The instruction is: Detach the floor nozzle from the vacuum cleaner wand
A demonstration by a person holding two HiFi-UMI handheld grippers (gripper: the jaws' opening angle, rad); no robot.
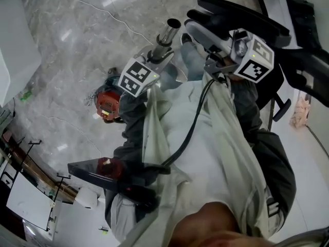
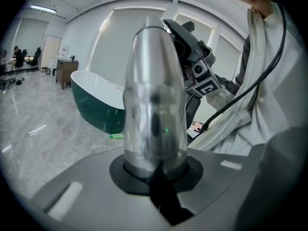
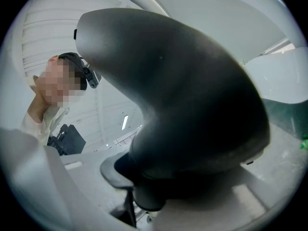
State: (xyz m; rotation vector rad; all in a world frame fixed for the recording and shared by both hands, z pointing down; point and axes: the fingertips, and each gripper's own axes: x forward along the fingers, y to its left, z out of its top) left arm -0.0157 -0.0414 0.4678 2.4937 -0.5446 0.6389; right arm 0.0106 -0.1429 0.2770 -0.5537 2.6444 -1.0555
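Grey marble floor [image 1: 72, 50] lies far below both raised tools. The left hand-held gripper [image 2: 156, 177] is clamped narrowly round the silver vacuum wand [image 2: 154, 90], whose open end shows bare. The right hand-held gripper [image 3: 144, 196] grips the neck of the black floor nozzle [image 3: 192, 100], just beside the wand's end and apart from it.

The person holds both arms up before the chest, with the grippers near each other. The left gripper [image 1: 160, 50] has its jaws nearly together, clamped on the wand [image 2: 154, 95]. The right gripper [image 1: 218, 44] has its jaws partly apart, gripping the floor nozzle [image 3: 183, 90]. Dark sleeves cover both forearms.
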